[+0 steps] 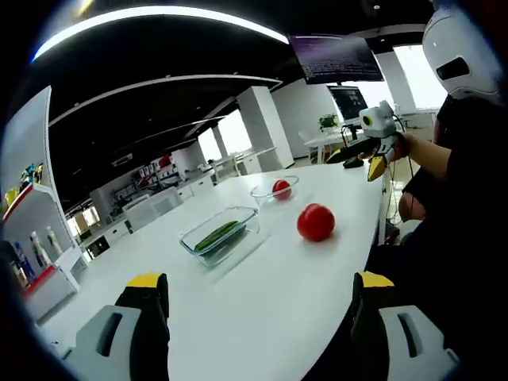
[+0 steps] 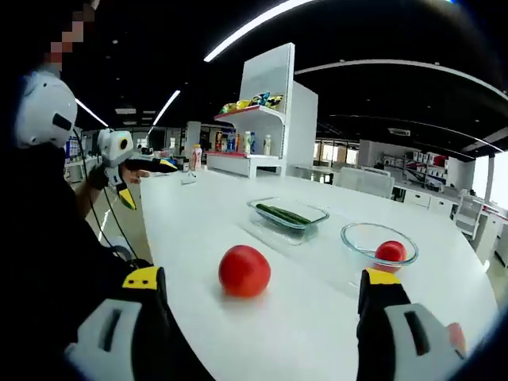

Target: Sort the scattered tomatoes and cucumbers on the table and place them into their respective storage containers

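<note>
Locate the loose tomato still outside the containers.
The loose tomato sits on the bare white table, near its edge, in front of the rectangular cucumber container and beside the round bowl.

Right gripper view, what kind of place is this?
Probably an open-plan office or showroom: a long white table, a display shelf stocked with bottles, more white desks behind, strip ceiling lights.

Loose tomato [image 2: 244,271] on table – another in round bowl [image 2: 379,242], cucumber [image 2: 282,214] in tray
</note>
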A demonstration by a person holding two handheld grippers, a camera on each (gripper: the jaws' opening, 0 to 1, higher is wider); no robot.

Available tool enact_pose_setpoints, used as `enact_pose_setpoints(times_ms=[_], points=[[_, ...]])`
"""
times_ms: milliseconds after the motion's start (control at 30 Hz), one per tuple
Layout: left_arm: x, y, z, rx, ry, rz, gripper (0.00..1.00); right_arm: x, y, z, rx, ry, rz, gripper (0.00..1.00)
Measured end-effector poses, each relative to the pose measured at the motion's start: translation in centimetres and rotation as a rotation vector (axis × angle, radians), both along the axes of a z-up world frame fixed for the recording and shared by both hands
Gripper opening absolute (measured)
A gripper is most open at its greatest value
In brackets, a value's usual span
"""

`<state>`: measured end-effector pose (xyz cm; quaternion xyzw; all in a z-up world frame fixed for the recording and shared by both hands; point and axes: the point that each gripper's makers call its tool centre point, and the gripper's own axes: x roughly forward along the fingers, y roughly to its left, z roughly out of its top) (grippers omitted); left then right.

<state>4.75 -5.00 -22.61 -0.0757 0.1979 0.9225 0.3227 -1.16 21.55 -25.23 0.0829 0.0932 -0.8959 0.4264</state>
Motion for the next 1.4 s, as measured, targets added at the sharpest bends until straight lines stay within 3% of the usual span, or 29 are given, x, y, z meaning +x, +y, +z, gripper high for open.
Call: enact_pose_setpoints(times_ms=[67,167,533,600,733,900,1033,1133,1200,1233,1400], points=[[0.0,0.1,0.0,0.001,-0.001,-0.004,0.95,-0.1,-0.8,-0.6,-0.004,-0.006,0.018,0.97],[-0.1,0.0,-0.4,-0.006,-0.012,-0.001,0.95,-0.8,-1.8,-0.9,-0.015,0.037,0.043,0.97],[0.3,0.1,-0.3,-0.015,-0.004,-0.012,0.95,-2.5,-8.0,-4.1,-0.086,0.031,0.126,0.97],[0.4,0.1,-0.3,-0.013,-0.006,-0.014,0.95,-2.6,-8.6,-4.5,-0.074,0.028,0.133,0.97],[0.2,-0.1,-0.3,-0.021,-0.005,-0.007,0.95,-2.6,-9.7,-6.0,0.027,0.054,0.165,0.94],[0.2,0.1,-0.2,-0.016,-0.006,-0.011,0.95,-3.3,-10.2,-6.3,0.003,0.038,0.148,0.83],[0.0,0.0,-0.8,-0.022,-0.015,-0.010,0.95,-3.7,-10.4,-7.0,0.029,0.028,0.133,0.80],[0.1,-0.1,-1.1,-0.023,-0.023,-0.007,0.95,-3.6,-10.3,-7.1,0.042,0.031,0.132,0.69],[0.1,-0.1,-1.1,-0.019,-0.023,-0.008,0.95,-4.6,-9.6,-7.1,0.068,0.078,0.090,0.57],[0.1,-0.2,-1.1,-0.018,-0.024,-0.007,0.95,-4.1,-9.9,-7.3,0.045,0.035,0.105,0.56],[0.2,0.0,-1.0,-0.024,-0.016,-0.015,0.94,-4.1,-9.9,-7.2,0.052,0.059,0.106,0.56]])
